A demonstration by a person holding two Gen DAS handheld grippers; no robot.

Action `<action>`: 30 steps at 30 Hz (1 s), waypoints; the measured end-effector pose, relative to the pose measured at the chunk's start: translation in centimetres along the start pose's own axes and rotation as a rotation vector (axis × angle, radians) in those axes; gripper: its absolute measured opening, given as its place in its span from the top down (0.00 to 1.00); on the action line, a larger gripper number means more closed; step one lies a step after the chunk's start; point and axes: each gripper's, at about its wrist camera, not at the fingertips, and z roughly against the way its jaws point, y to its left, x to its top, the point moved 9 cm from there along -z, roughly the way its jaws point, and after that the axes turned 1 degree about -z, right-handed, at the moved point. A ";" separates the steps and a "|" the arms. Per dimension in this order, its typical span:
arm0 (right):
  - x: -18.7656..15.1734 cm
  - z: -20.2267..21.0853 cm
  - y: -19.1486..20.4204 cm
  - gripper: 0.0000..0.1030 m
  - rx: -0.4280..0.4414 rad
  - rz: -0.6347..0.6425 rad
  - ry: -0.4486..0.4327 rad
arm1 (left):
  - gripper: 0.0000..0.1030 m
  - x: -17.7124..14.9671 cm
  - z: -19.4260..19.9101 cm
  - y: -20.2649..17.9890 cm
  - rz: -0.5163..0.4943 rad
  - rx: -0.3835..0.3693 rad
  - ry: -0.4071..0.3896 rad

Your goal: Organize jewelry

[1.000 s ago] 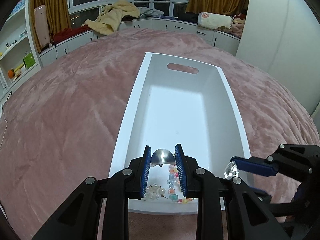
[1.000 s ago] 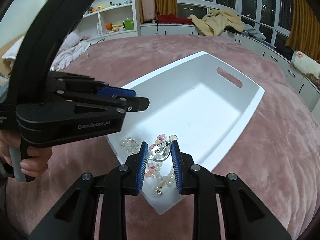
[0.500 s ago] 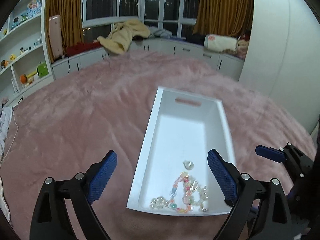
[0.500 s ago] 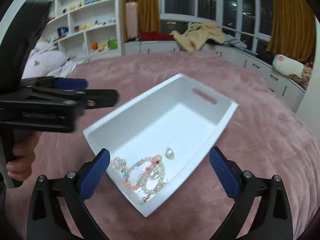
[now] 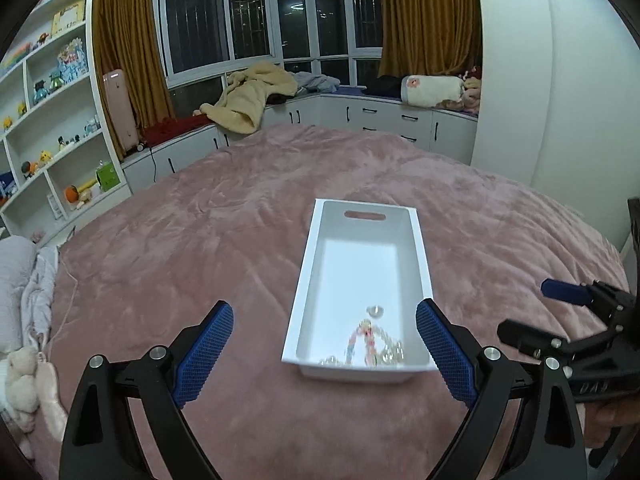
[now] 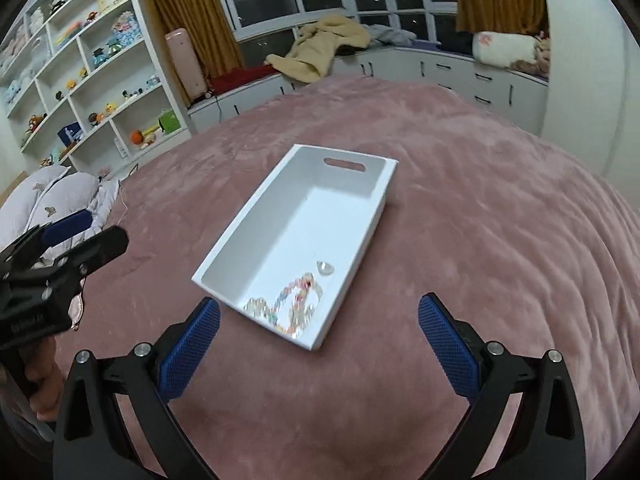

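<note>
A white rectangular bin (image 5: 308, 264) (image 6: 244, 236) with a handle slot lies on the pink blanket. Beaded jewelry (image 5: 370, 346) (image 6: 290, 306) lies heaped at its near end, with a small round silver piece (image 5: 375, 311) (image 6: 325, 267) just beyond it. My left gripper (image 5: 325, 354) is open and empty, held back above the bin's near end. My right gripper (image 6: 320, 344) is open and empty, also above the near end. Each gripper shows at the edge of the other's view.
The pink blanket (image 5: 200, 240) covers a wide bed all around the bin. White shelves (image 6: 80, 80) with toys stand at the left. Window-seat cabinets (image 5: 380, 120) with clothes and a pillow run along the back. A grey pillow (image 6: 52, 196) lies at the bed's left edge.
Both grippers were shut on pieces low over the bin's near end. They have opened, left the pieces in the bin, and pulled up and back.
</note>
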 end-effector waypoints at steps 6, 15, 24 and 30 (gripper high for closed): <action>-2.6 2.2 1.1 0.05 -0.041 0.029 0.025 | 0.09 -3.1 2.5 -1.0 -0.013 0.027 0.045; -6.0 2.4 1.4 0.05 -0.064 0.055 0.064 | 0.09 -7.9 2.3 0.1 0.046 0.042 0.136; -7.1 3.3 2.0 0.05 -0.054 0.048 0.063 | 0.09 -8.7 2.5 -1.4 0.013 0.017 0.150; -7.4 3.6 1.7 0.05 -0.055 0.035 0.063 | 0.09 -8.5 2.5 -2.3 -0.005 0.007 0.147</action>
